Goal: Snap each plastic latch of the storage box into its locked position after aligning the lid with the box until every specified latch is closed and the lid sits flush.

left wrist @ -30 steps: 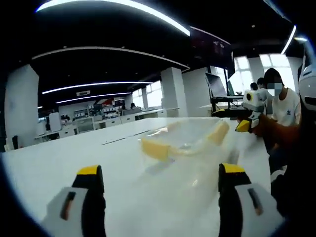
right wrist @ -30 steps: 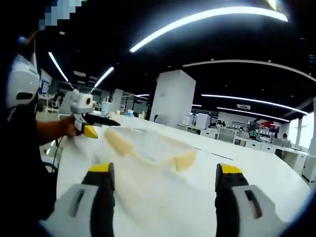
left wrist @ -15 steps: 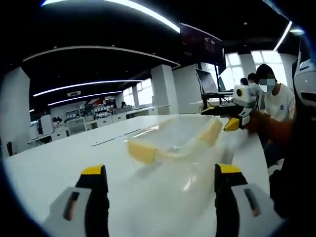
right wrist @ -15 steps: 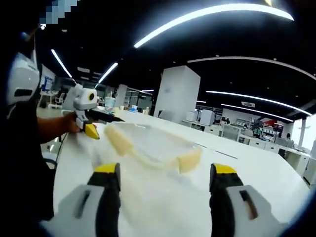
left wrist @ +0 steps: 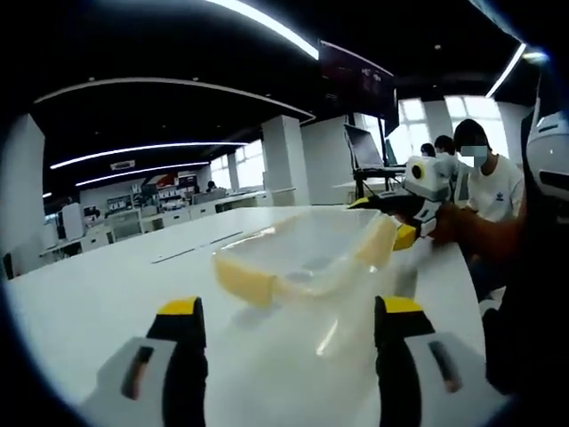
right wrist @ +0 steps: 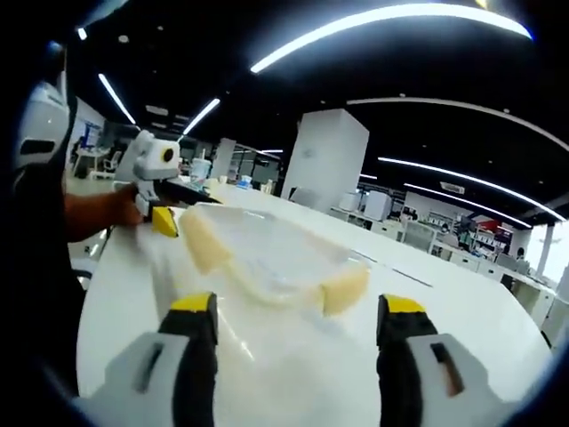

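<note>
We are hovering both grippers, left gripper [left wrist: 283, 322] and right gripper [right wrist: 292, 318], jaws apart, before the storage box [left wrist: 307, 258] mid-bench [left wrist: 107, 285]; we are risking shoving the light box when pressing a yellow latch [right wrist: 344, 290].

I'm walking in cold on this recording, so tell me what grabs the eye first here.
A clear storage box with pale yellow latches sits on the white table, ahead of the open left gripper. In the right gripper view the same box lies beyond the open right gripper, with the left gripper at its far end. Bright ceiling light strips arc across the dark ceiling overhead.
</note>
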